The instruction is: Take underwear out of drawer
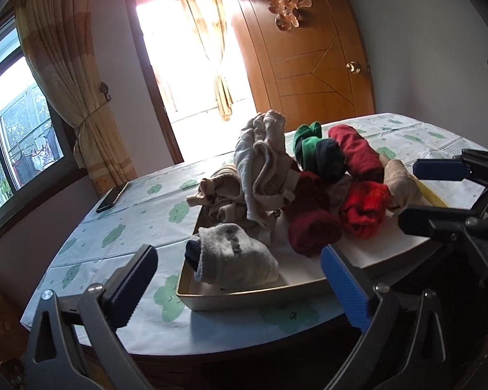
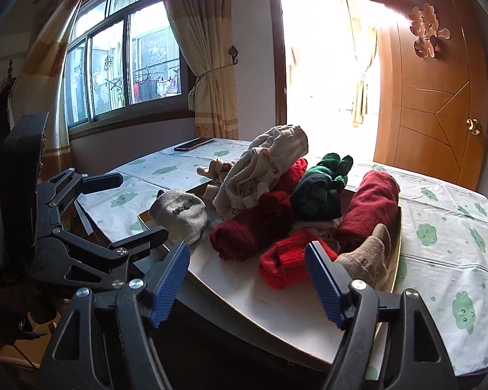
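Note:
A shallow beige drawer (image 1: 244, 295) (image 2: 396, 260) rests on the table and holds a heap of clothes. Pale beige underwear (image 1: 263, 169) (image 2: 263, 169) lies crumpled on top at the heap's far left. Around it are dark red rolls (image 1: 309, 224) (image 2: 367, 208), a bright red roll (image 1: 362, 214) (image 2: 286, 260), green socks (image 1: 315, 152) (image 2: 322, 188), a grey sock (image 1: 234, 256) (image 2: 179, 217) and a tan sock (image 1: 401, 182) (image 2: 364, 256). My left gripper (image 1: 237, 253) (image 2: 140, 206) is open before the drawer's near left corner, holding nothing. My right gripper (image 2: 247, 250) (image 1: 419, 195) is open at the near right, also holding nothing.
The table (image 1: 120, 237) (image 2: 439, 260) wears a white cloth printed with green clouds. A dark phone (image 1: 112, 198) (image 2: 193, 144) lies at its far left edge. Behind stand a curtained window (image 2: 123, 61), a bright doorway and a wooden door (image 1: 312, 61) (image 2: 439, 97).

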